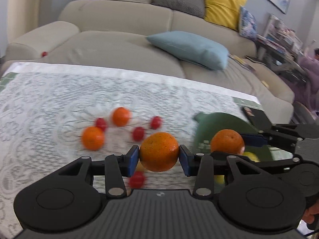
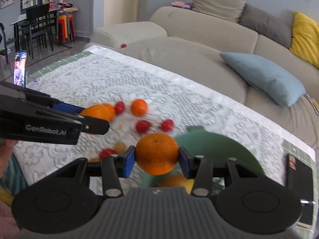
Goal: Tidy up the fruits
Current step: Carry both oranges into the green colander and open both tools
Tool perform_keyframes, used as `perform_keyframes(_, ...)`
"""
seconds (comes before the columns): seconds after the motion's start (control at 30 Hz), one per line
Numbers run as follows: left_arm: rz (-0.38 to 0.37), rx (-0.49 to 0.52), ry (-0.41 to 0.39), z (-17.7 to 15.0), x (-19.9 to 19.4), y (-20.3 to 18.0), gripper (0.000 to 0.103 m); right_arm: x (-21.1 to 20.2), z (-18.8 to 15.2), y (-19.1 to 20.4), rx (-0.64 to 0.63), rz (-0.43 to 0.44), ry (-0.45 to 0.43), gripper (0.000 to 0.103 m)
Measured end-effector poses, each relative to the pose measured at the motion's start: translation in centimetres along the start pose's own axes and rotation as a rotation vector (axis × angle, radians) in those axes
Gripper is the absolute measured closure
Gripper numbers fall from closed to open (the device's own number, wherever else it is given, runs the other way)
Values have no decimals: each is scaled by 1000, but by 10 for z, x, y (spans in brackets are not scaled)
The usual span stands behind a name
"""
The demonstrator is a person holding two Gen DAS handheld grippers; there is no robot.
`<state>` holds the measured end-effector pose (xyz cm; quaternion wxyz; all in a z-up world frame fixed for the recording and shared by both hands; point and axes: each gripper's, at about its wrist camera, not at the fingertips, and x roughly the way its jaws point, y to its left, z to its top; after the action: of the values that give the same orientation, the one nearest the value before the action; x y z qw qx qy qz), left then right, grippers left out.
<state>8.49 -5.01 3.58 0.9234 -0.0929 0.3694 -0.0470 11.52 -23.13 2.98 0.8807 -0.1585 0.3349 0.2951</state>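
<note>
Each gripper carries one fruit. The left gripper (image 1: 159, 153) has its jaws pinching a round, pebbly-skinned orange (image 1: 159, 151); the right gripper (image 2: 157, 155) pinches a second orange (image 2: 157, 153) over the rim of the smooth green bowl (image 2: 219, 145). Yellow fruit already lies inside the bowl. Left of the bowl, on the lace-covered bench (image 1: 49, 99), two small oranges (image 1: 92, 140) and several glossy red tomatoes (image 1: 138, 133) are still unsorted, so roughly half remains.

- right gripper (image 2: 157, 160) clamps a mandarin (image 2: 157, 153) above the green bowl (image 2: 219, 147)
- left gripper (image 2: 87, 117) grips another mandarin (image 2: 96, 112) over the lace tablecloth (image 2: 99, 79)
</note>
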Motion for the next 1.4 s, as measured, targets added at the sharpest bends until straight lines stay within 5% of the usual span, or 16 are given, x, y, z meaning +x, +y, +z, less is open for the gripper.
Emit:
perform_keyframes(0.4,-91,83,120,3,40,-65,54,-7,-26,-43,-53,-82,106,59)
perform_keyframes(0.87,-106,114,191,5,73,-71,54,16,-25,-45,-123,-81,178,59)
perform_keyframes(1.4,-77,142,178,12,86,-70,49,45,-18,-47,-181,-76,268,59)
